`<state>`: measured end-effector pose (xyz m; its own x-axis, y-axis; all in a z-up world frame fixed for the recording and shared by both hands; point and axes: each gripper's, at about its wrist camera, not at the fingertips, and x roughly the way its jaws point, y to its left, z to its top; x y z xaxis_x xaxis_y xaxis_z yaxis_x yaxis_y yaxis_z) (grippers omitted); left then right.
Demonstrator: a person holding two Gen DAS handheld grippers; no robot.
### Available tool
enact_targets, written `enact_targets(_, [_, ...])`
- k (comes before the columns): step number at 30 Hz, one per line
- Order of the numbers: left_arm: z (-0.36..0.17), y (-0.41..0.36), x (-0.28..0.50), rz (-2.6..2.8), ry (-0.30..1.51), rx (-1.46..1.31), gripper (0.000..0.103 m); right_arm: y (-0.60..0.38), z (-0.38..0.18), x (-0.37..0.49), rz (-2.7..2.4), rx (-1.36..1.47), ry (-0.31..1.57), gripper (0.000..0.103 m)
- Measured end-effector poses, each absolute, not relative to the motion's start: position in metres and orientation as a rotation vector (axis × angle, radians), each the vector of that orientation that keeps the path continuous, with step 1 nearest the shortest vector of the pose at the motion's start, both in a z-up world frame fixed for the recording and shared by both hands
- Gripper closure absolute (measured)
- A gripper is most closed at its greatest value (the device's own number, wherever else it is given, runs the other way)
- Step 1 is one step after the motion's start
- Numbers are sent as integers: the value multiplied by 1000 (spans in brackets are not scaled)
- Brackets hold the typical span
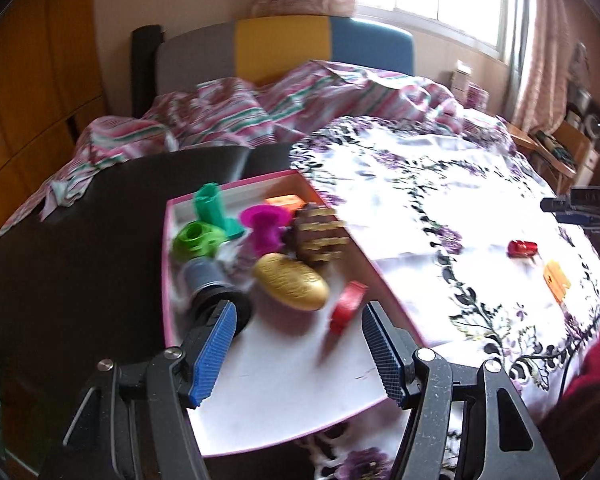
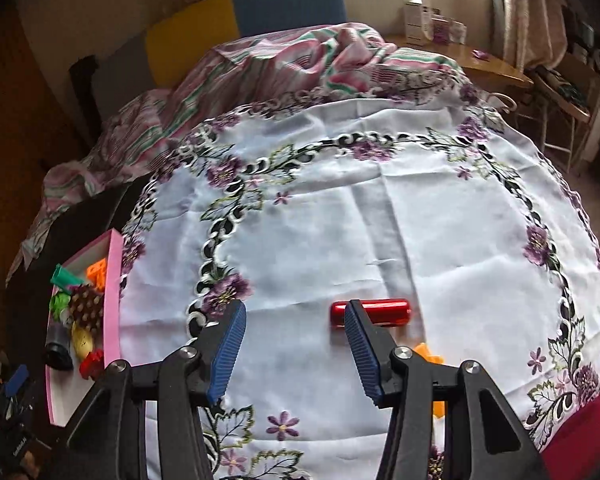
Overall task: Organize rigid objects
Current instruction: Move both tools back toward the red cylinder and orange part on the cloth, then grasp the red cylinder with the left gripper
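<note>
A pink-rimmed box (image 1: 384, 276) with a white floor holds several toys: green pieces (image 1: 198, 236), a magenta spool (image 1: 264, 228), a brown-and-gold block (image 1: 318, 240), a gold oval (image 1: 290, 282), a red piece (image 1: 348, 306) and a dark cylinder (image 1: 210, 284). My left gripper (image 1: 300, 312) hangs open over the box's near end, with nothing between its pads. On the flowered cloth lie a red cylinder (image 2: 380, 312) and an orange piece (image 2: 432, 356). My right gripper (image 2: 294, 310) is open above the cloth. Its right fingertip covers the cylinder's left part.
The white cloth with purple flowers (image 2: 340, 220) covers a bed, and a striped quilt (image 2: 280, 64) is bunched at the far end. A black surface (image 1: 80, 240) lies under the box on the left. A person's red sleeve (image 1: 584, 400) is at the right edge.
</note>
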<state>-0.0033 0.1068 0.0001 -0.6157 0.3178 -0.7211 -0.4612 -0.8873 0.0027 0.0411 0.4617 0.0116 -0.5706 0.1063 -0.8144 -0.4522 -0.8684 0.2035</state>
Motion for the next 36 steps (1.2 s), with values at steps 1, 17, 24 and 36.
enact_targets(1, [0, 112, -3, 2464, 269, -1050, 37, 472, 11, 44, 2443, -1218, 596, 50])
enact_targets(17, [-23, 222, 10, 2196, 413, -1066, 37, 561, -28, 106, 2230, -894, 1157, 48])
enact_targets(24, [-38, 281, 11, 2067, 474, -1099, 37, 561, -29, 107, 2237, -879, 1183, 48])
enact_targets(36, [-44, 397, 8, 1845, 633, -933, 38, 571, -34, 115, 2218, -823, 1317, 46])
